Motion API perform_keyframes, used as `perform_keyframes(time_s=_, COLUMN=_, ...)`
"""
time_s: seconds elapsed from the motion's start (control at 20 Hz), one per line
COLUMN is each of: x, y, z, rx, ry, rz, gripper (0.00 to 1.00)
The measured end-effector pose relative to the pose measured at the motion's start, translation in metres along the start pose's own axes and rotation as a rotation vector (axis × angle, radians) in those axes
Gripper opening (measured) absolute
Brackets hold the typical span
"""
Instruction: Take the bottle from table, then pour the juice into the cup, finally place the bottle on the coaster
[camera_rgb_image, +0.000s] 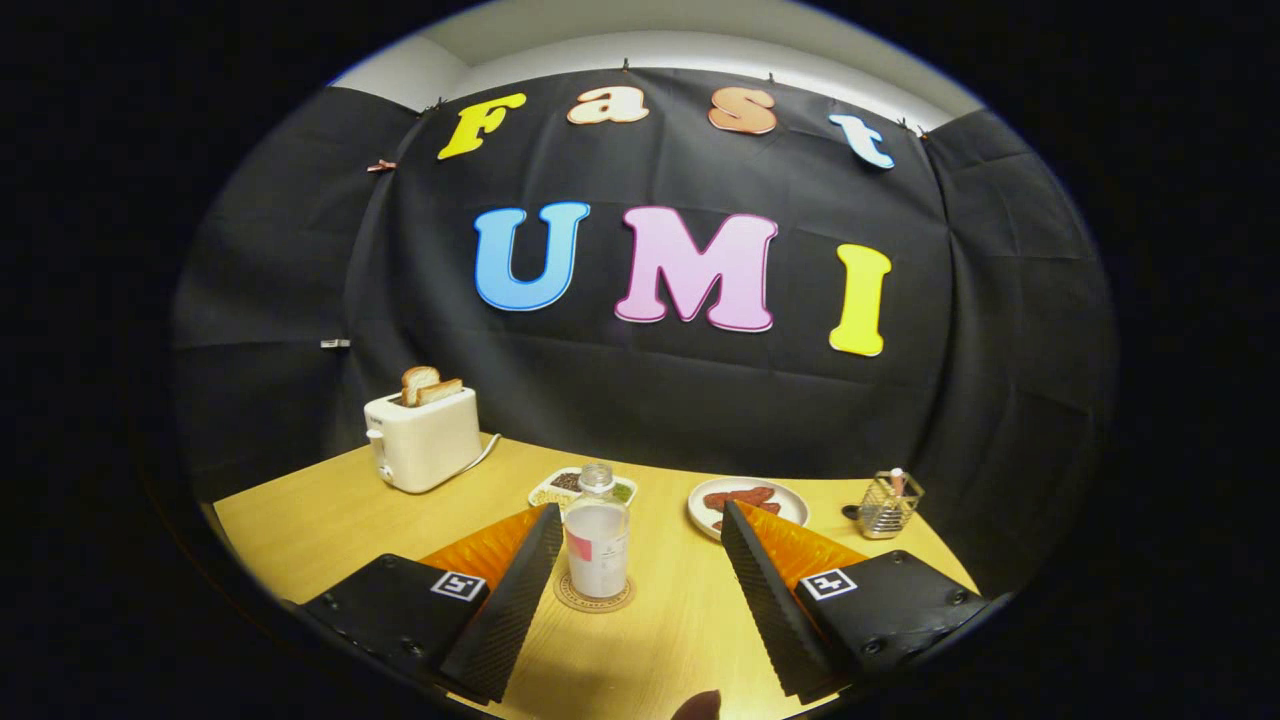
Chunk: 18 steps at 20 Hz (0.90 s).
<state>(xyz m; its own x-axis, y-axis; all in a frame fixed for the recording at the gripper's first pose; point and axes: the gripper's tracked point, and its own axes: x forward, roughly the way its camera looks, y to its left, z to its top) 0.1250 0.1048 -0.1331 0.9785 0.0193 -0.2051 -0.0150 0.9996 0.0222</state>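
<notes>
Black cloth walls close in the booth behind a pale wooden table (330, 520) whose far edge curves against the cloth. Largest on it is a cream toaster (424, 440) at the far left corner, with two slices of toast (428, 385) standing up out of its slots and a cord trailing from its side. The tongs (632, 545) stand wide apart above the near edge, pressing on nothing. The bottle (597, 540) stands upright between their tips, closer to the left finger, clear of both as far as can be seen; it holds a pale cloudy liquid and has a small pink label on its side. It rests on a round woven coaster (595, 595), about midway across the table. Beyond the right finger lies a white plate (790, 497) with reddish-brown pieces of food on it. Near the far right edge stands a small wire basket (888, 505) with something upright inside. Behind the bottle, toward the far edge, sits a small tray (548, 490) of mixed dark and green bits.
</notes>
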Motion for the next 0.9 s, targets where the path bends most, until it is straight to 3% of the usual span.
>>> perform_keyframes(time_s=0.4, x=-0.068, y=-0.043, z=0.053, rx=-0.078, ry=-0.039, rz=-0.097, gripper=0.98)
perform_keyframes(time_s=0.9, x=-0.116, y=-0.031, z=0.090, rx=-0.094, ry=-0.111, rz=-0.082, gripper=0.97)
